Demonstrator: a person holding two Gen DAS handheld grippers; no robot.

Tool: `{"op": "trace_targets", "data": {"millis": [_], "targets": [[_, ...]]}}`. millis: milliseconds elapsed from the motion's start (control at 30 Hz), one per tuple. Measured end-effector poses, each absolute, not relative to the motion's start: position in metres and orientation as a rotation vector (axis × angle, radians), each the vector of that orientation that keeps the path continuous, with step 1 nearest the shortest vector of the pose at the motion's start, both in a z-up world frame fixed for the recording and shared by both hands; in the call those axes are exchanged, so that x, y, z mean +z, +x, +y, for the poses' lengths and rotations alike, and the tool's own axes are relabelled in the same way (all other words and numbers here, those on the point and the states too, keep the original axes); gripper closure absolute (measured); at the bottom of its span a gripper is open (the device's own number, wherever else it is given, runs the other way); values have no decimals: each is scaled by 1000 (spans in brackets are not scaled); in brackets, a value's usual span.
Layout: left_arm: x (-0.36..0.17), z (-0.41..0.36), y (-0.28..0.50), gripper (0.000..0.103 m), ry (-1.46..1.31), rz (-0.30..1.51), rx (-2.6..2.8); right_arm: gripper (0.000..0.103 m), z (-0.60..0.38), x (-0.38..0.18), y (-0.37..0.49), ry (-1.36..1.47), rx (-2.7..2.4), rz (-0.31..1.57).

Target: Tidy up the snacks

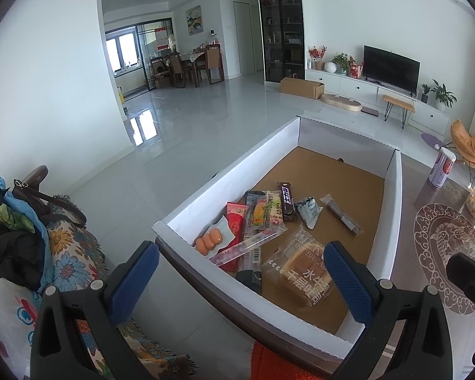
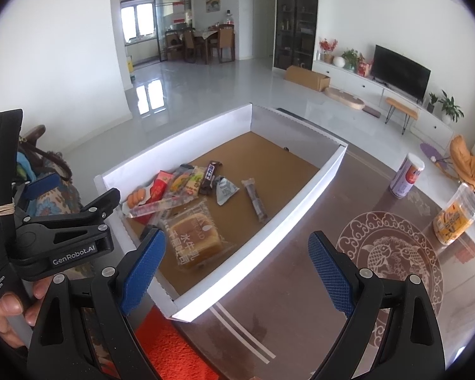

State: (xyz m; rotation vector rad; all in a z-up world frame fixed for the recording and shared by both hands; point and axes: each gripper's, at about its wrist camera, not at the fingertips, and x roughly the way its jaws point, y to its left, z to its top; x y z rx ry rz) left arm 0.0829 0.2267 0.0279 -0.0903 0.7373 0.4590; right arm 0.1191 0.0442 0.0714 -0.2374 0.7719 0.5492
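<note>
The left tongs point(image 1: 243, 280) hang with blue pads spread wide and empty above the near-left corner of a white-walled cardboard box point(image 1: 234, 171). On the box floor, by its left wall, lie a wrapped toast slice point(image 1: 296, 269), an orange sausage pack point(image 1: 209, 241), a red packet point(image 1: 236, 218), a corn-print bar point(image 1: 264, 210) and a dark chocolate bar point(image 1: 286, 201). Toward the middle lie a silver wrapper point(image 1: 308, 210) and a dark stick point(image 1: 342, 217). A white can point(image 1: 441, 169) stands on the table beyond the box's right wall.

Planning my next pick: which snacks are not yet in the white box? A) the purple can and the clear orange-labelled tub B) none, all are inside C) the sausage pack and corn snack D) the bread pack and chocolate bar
A: the purple can and clear tub stand on the table, outside the white box, right of it.
</note>
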Motion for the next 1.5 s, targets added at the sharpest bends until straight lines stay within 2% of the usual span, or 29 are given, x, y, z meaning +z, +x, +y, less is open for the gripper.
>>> {"op": "trace_targets", "data": {"millis": [1500], "targets": [[37,227,74,0,-91,717,510,10,51,78,123,-252,552,747]]}}
